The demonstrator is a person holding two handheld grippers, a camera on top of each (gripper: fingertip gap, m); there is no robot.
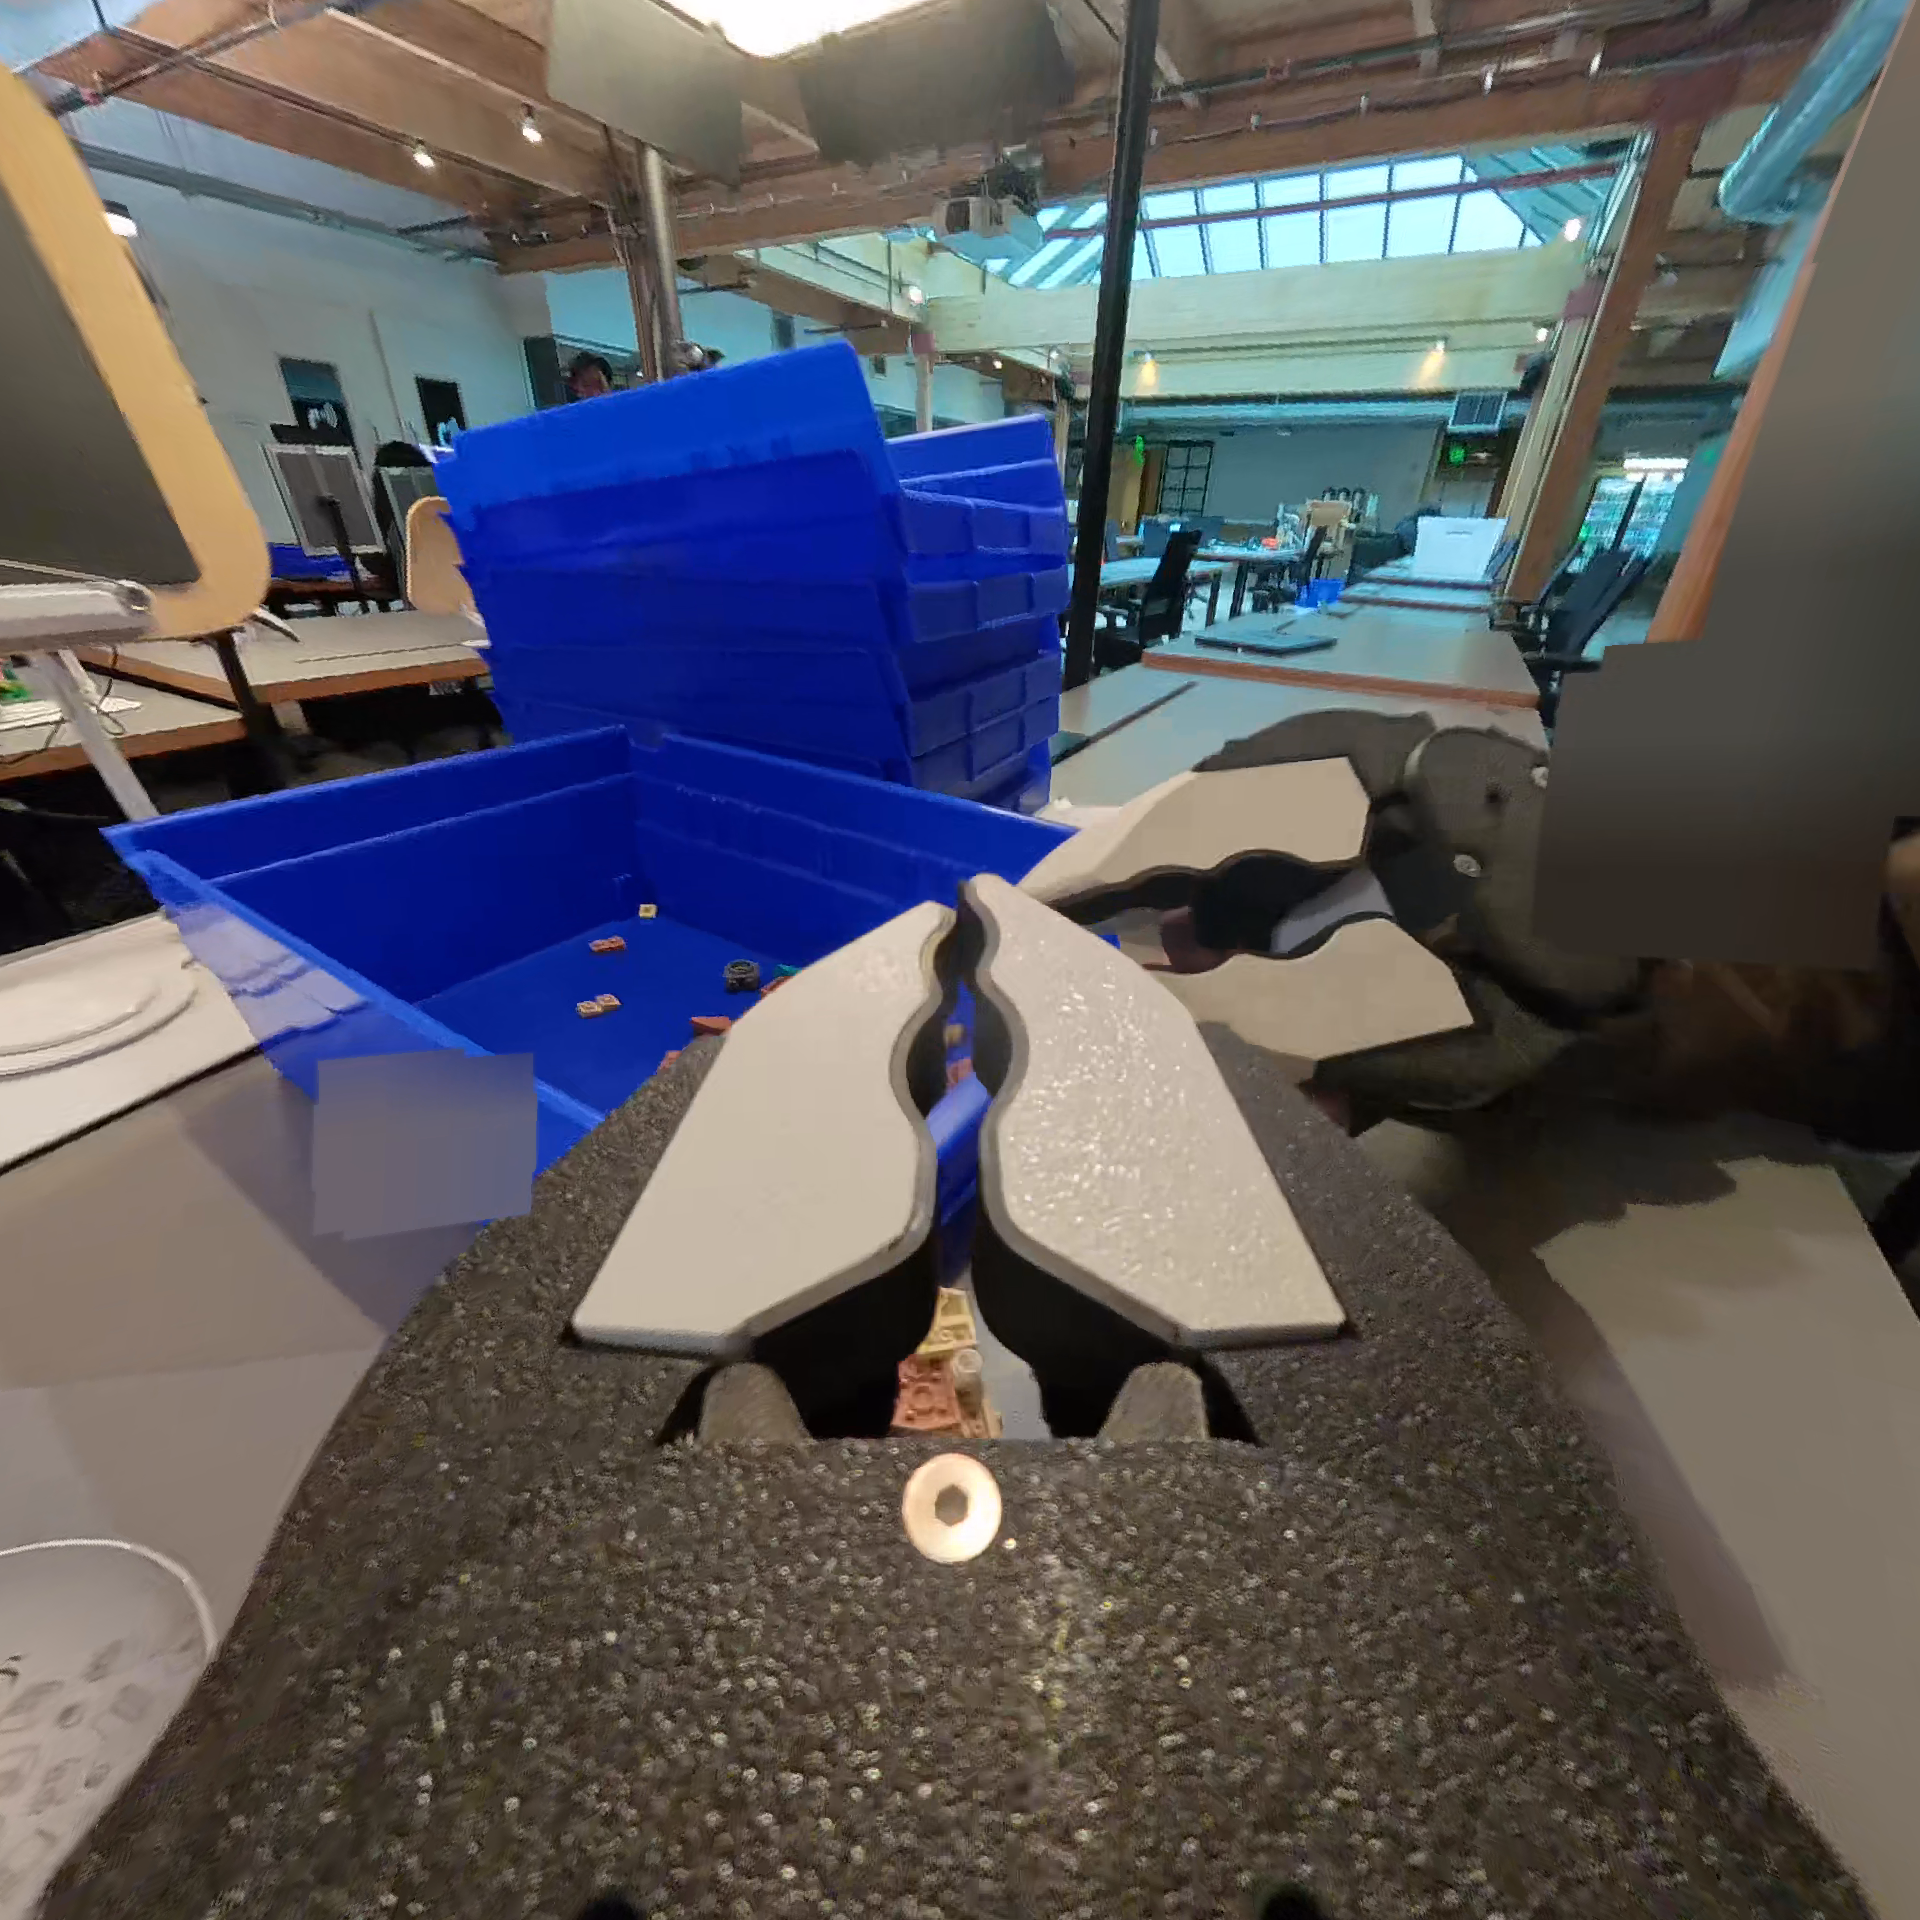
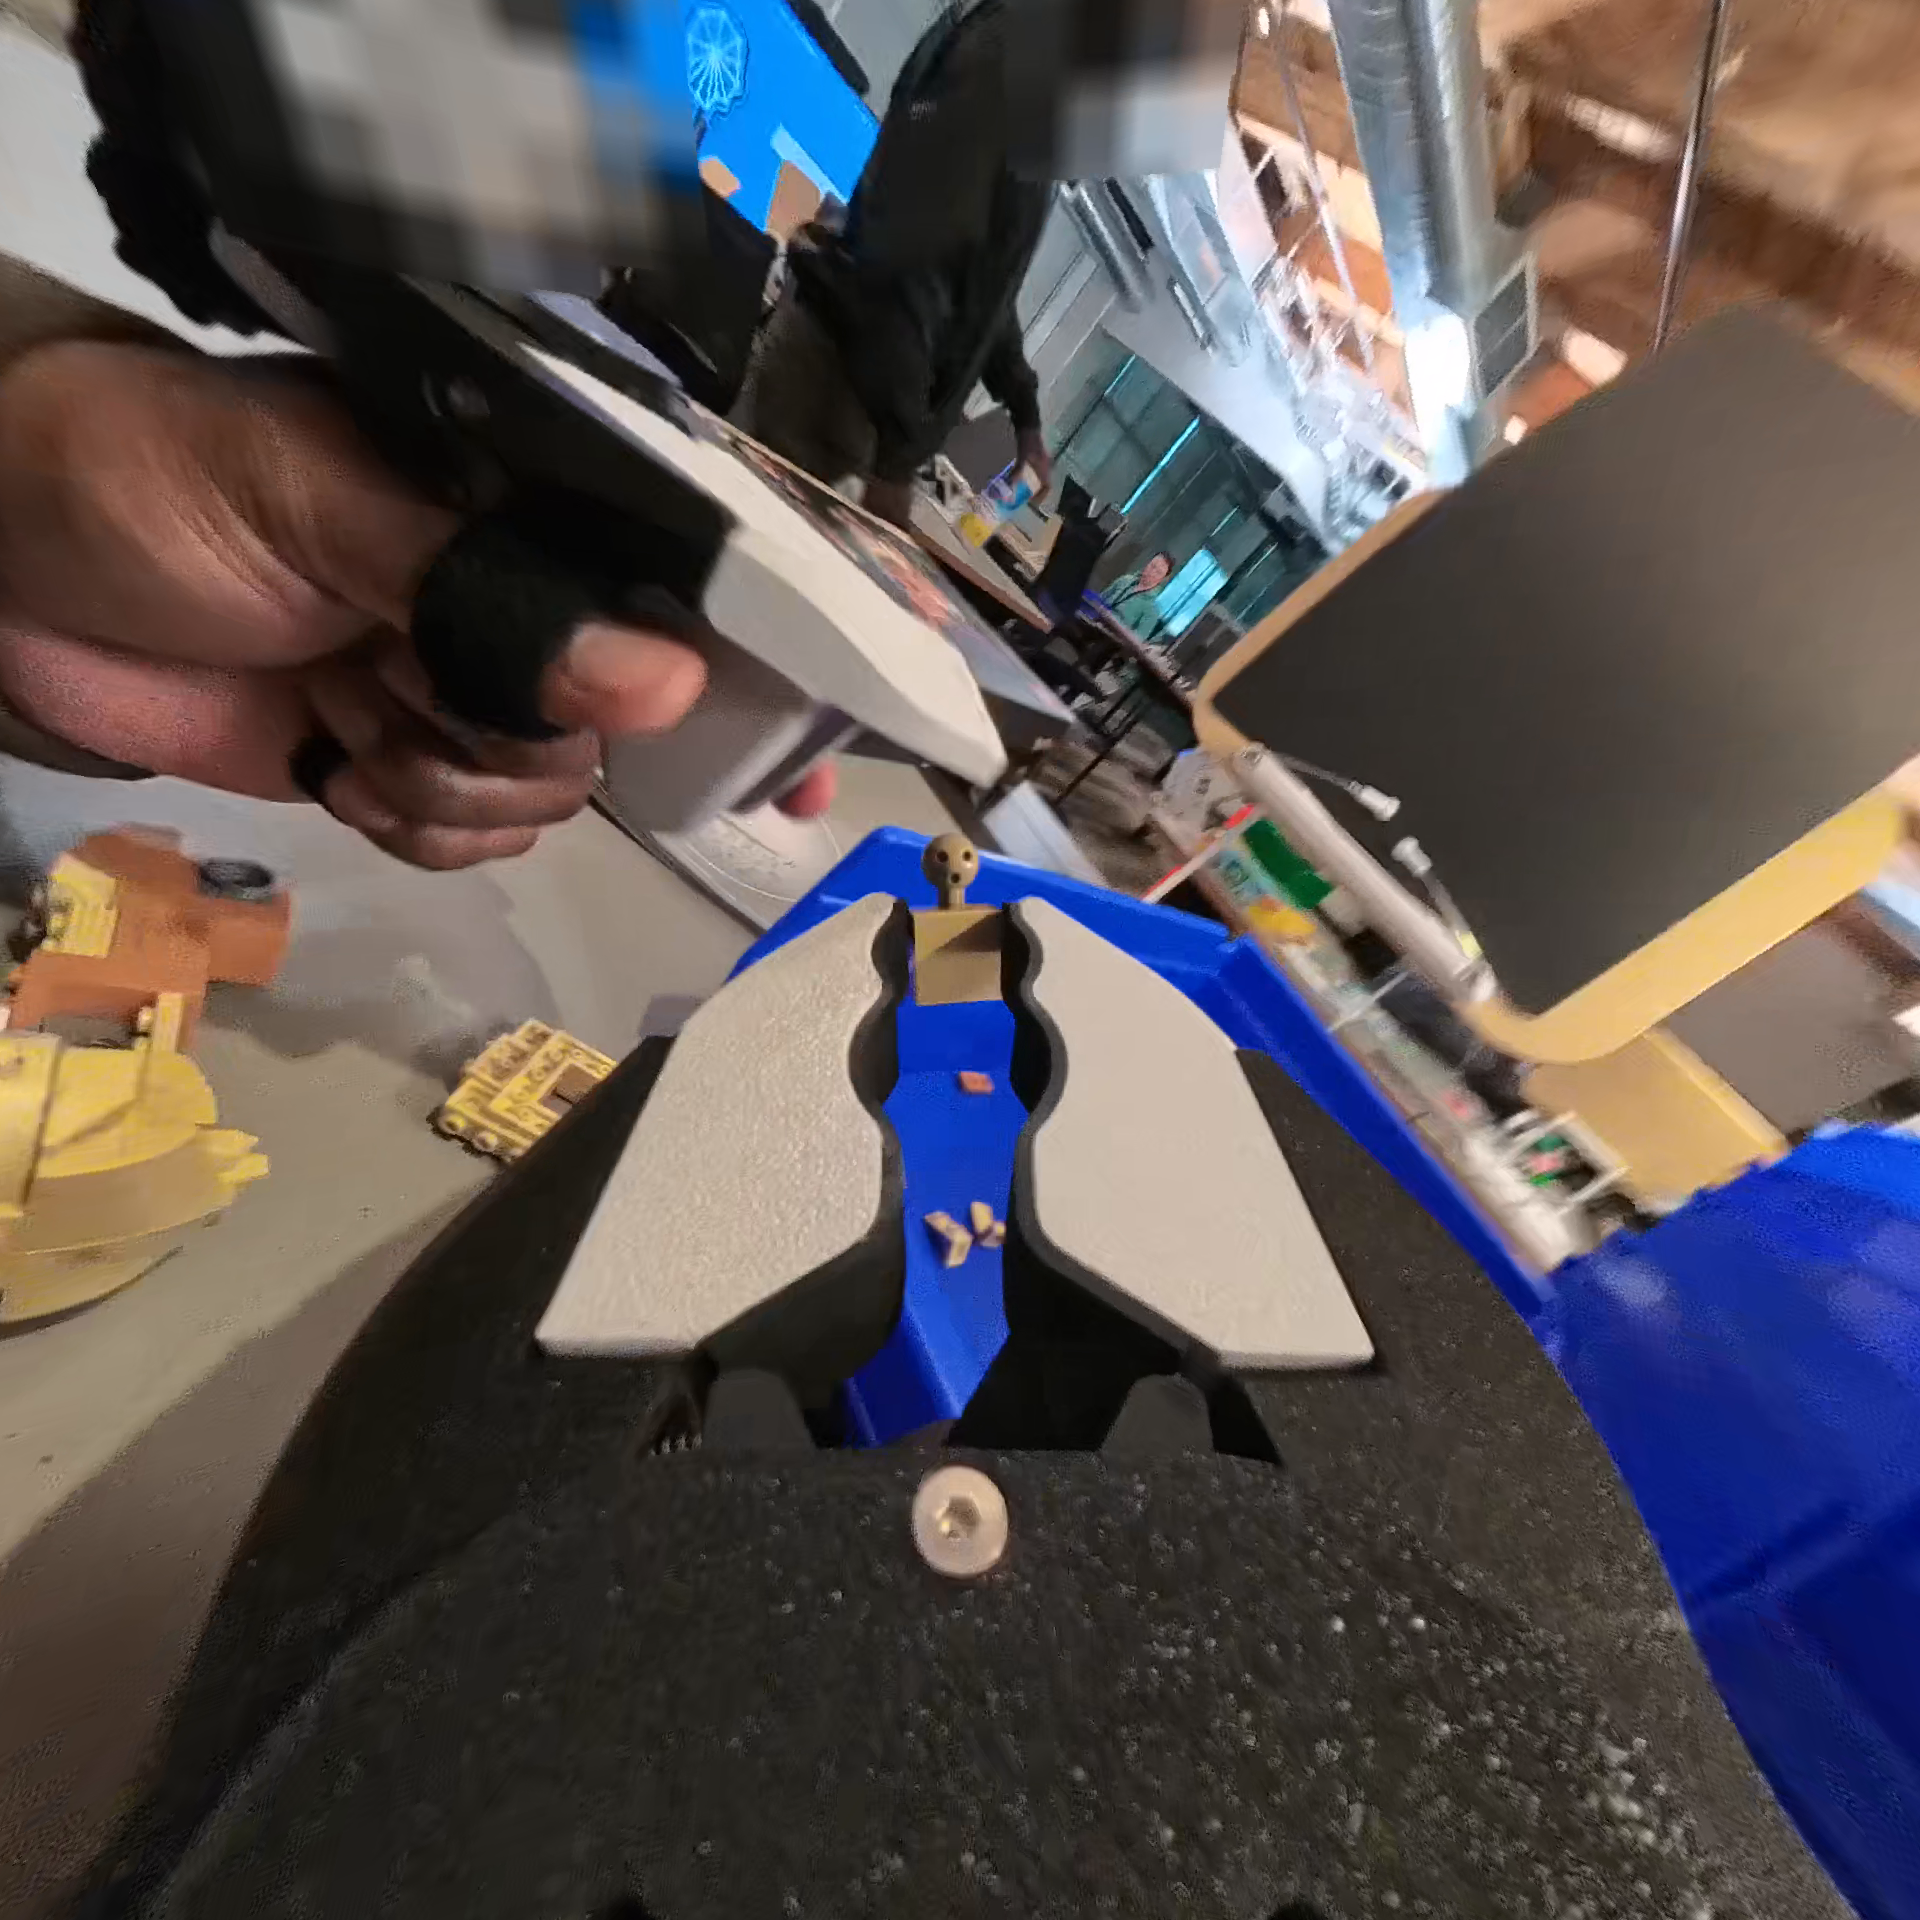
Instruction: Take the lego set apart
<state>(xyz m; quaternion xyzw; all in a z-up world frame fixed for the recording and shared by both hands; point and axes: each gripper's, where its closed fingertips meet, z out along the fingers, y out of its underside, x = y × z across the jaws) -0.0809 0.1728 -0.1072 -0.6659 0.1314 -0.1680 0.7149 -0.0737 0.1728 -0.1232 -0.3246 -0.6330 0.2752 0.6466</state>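
My right gripper (image 2: 956, 935) is holding a small tan brick piece (image 2: 957, 961). The piece is a little block with a round ball on a short stalk sticking up from it. Both grey fingers (image 2: 790, 1039) press on the sides of the block, so the gap between them is narrow, just as wide as the block. The gripper and its piece hang over the open blue bin (image 2: 1299, 997), close to the bin's far rim.

My left gripper (image 1: 958, 914) is closed. Its two tips meet with nothing between them. It sits over the near rim of the same blue bin (image 1: 416, 862), and in this view my right gripper (image 1: 1226, 914) shows just to its right.

On the floor of the bin lie a few small loose pieces (image 1: 601, 1003), brown and tan, and a little black ring (image 1: 740, 974). They lie well apart from each other. A tall stack of blue bins (image 1: 748, 582) stands behind the open one, by its far side.

The bin stands on a grey table (image 2: 312, 1143). On the table to the left of the bin I see a yellow brick model (image 2: 104, 1153) and a small yellow brick part (image 2: 520, 1081) near my right gripper. A hand (image 2: 208, 582) holds the left gripper above that side of the table.
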